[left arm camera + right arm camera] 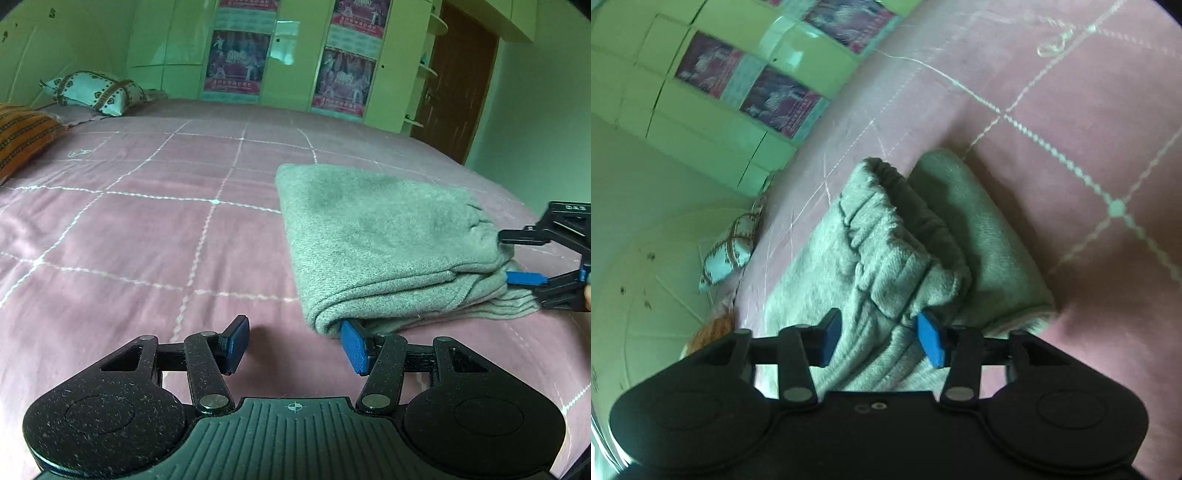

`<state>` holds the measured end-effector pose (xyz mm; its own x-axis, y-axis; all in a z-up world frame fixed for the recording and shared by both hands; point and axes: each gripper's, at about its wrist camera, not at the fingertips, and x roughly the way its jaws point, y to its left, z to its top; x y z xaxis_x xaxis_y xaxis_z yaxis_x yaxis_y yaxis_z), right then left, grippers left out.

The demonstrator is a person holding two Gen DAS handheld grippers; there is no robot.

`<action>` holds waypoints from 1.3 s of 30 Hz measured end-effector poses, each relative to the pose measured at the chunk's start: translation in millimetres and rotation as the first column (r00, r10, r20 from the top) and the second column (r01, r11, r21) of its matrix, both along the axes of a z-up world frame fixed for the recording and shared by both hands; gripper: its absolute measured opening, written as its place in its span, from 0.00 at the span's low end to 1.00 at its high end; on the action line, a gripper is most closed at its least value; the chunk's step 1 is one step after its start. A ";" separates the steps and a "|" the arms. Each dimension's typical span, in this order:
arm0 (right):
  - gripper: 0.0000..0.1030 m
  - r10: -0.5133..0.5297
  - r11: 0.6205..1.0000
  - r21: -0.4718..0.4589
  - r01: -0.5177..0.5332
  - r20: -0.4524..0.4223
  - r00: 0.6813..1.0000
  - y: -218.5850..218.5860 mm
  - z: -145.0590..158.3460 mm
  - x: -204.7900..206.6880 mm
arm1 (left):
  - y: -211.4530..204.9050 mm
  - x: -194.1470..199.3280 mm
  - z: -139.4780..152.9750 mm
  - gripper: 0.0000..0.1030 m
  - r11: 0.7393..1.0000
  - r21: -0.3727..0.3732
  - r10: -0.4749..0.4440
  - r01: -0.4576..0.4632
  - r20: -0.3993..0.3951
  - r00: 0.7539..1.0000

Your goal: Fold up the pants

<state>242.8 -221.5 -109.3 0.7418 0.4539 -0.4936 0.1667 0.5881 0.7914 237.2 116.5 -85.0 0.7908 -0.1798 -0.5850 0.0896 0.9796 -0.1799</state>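
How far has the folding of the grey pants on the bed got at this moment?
Done: the grey pants already lie as a compact layered bundle on the pink bedspread. In hand: the right gripper is open around the gathered waistband end, and the left gripper is open, one finger tucked under the bundle's near corner. Left: probably only a final fold or tidying of that bunched end.

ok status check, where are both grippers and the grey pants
Left gripper open, one pad at the near fold of the grey fleece pants. Right gripper open around the waistband end. Pants folded on the pink quilted bedspread; nothing in the way.
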 end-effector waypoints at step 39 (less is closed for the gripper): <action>0.67 -0.058 0.998 0.027 0.057 0.037 0.998 -32.8 3.5 -28.6 | -13.3 -0.9 -11.2 0.61 1.000 -0.009 0.003 -0.003 -0.005 1.000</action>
